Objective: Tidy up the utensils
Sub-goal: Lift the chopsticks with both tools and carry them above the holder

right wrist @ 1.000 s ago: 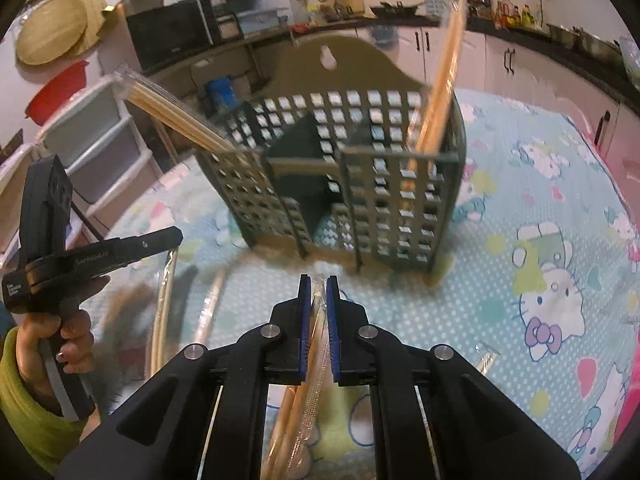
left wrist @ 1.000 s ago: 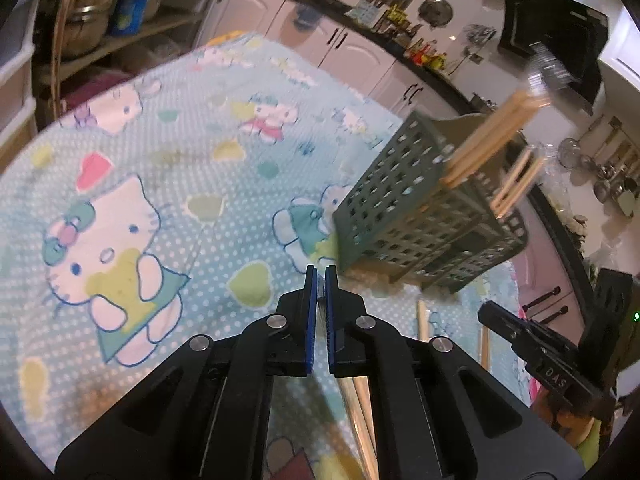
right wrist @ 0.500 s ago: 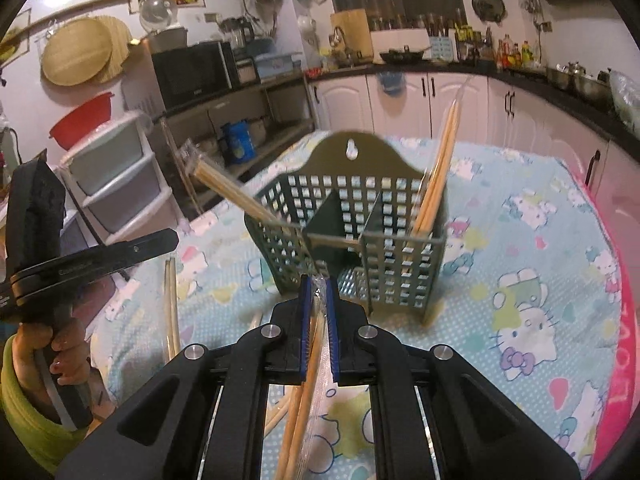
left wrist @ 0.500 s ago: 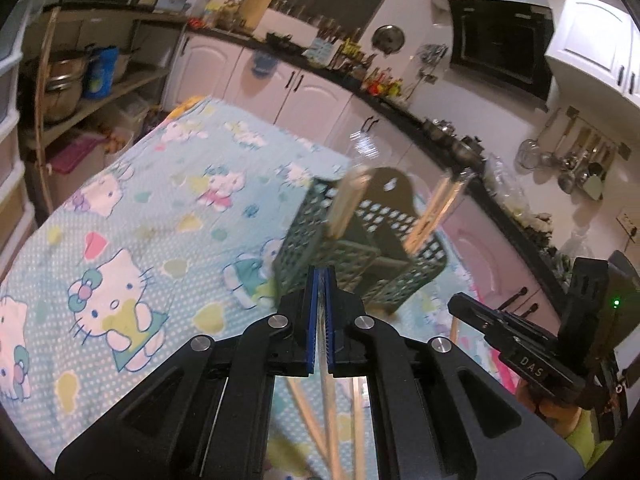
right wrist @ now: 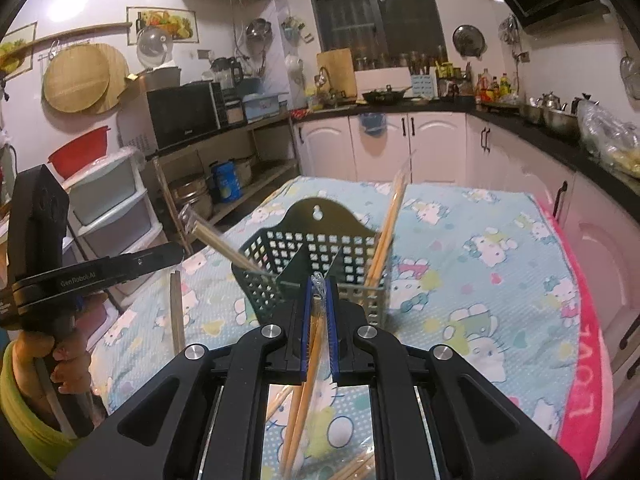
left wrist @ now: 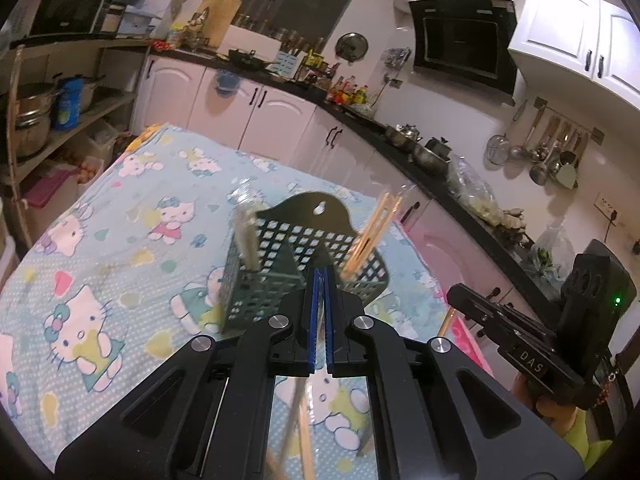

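Note:
A dark green perforated caddy (left wrist: 276,284) (right wrist: 320,248) stands on the Hello Kitty tablecloth (left wrist: 120,240). One wrapped chopstick pair (right wrist: 224,240) leans out of its left compartment and another pair (right wrist: 390,224) out of its right. My left gripper (left wrist: 320,272) is above and in front of the caddy. It is shut on a wrapped chopstick pair (right wrist: 176,312) that hangs straight down. My right gripper (right wrist: 319,280) is shut on another wrapped pair (right wrist: 312,360), and the clear wrapper tip pokes out between the pads. Each gripper shows in the other's view: the left (right wrist: 180,254), the right (left wrist: 452,292).
More loose chopsticks (right wrist: 352,468) lie on the cloth under my right gripper. A pink towel (right wrist: 580,360) runs along the table's right edge. Cabinets (right wrist: 420,148) stand behind the table and open shelves with pots (left wrist: 40,120) to its left. A hand in a green sleeve (right wrist: 24,400) holds the left gripper.
Both grippers have risen and drawn back from the caddy, each carrying its chopsticks up off the table. The caddy now sits lower and smaller in both views.

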Available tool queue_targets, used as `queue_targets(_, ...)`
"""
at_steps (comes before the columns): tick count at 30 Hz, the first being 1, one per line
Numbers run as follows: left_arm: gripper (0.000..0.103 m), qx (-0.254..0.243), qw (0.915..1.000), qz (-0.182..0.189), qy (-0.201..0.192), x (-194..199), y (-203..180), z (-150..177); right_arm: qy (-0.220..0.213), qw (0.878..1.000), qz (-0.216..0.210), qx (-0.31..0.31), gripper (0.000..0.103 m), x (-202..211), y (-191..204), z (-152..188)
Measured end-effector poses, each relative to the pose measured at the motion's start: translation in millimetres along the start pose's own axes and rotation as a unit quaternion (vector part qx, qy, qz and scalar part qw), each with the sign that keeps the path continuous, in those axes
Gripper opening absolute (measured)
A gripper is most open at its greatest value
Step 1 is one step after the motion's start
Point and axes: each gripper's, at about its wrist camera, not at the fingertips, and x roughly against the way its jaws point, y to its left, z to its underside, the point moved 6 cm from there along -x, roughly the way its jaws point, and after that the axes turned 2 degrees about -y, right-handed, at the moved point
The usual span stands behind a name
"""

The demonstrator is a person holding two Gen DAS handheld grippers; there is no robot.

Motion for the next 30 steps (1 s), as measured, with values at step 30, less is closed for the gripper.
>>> queue_targets(30, 0.0, -0.044, 0.9948, 0.05, -0.078, 6, -74, -86, -0.078, 0.997, 0.002, 0.009, 0.007, 28, -15, -63)
